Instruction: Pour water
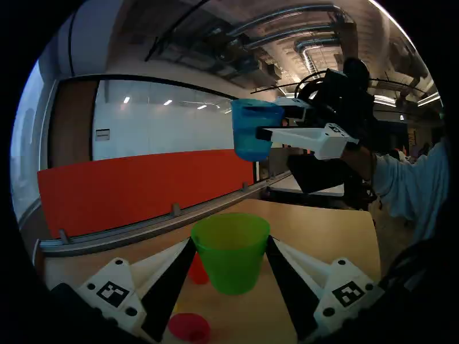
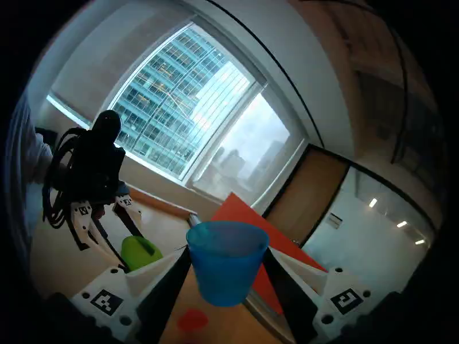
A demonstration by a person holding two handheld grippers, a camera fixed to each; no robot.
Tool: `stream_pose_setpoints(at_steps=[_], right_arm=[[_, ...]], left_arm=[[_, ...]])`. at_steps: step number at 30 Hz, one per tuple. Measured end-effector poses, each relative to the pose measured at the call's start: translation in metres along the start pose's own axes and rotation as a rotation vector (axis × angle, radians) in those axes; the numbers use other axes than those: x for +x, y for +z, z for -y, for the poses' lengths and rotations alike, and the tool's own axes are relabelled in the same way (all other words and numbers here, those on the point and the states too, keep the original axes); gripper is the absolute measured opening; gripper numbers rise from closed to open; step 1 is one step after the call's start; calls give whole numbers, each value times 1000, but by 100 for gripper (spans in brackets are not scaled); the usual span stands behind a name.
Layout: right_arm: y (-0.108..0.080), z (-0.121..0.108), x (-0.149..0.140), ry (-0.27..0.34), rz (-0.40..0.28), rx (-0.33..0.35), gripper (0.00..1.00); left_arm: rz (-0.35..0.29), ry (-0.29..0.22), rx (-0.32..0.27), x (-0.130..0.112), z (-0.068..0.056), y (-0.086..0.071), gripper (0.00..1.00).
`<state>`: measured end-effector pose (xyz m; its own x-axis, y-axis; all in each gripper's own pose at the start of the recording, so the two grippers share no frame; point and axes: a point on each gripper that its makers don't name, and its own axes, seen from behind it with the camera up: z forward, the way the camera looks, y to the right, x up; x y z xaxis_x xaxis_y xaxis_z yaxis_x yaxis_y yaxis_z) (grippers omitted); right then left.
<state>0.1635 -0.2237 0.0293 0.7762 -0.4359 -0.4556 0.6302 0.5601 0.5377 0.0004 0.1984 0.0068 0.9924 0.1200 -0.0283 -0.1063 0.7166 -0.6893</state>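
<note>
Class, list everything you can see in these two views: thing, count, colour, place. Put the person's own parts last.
green cup: 1, green, in left gripper
blue cup: 1, blue, in right gripper, raised
red cups: 2, red, on table near green cup
table: 1, light wood, below
wall panel: 1, orange, behind table
left gripper: 1, white-black, gripping green cup
right gripper: 1, white-black, gripping blue cup
sleeve: 1, pale, behind right gripper

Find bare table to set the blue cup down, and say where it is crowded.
Bare table runs from the green cup right to the far edge. Crowded on its left: one red cup beside it, another nearer the camera.
</note>
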Motion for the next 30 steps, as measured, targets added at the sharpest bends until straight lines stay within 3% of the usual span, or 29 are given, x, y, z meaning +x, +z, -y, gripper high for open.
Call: stream_pose_setpoints(at_steps=[18, 30], right_arm=[[24, -8, 28, -311, 18, -7, 89], [33, -15, 36, -475, 23, -29, 89]], left_arm=[[-23, -11, -36, 8, -14, 6, 87], [-26, -8, -42, 12, -17, 8, 87]])
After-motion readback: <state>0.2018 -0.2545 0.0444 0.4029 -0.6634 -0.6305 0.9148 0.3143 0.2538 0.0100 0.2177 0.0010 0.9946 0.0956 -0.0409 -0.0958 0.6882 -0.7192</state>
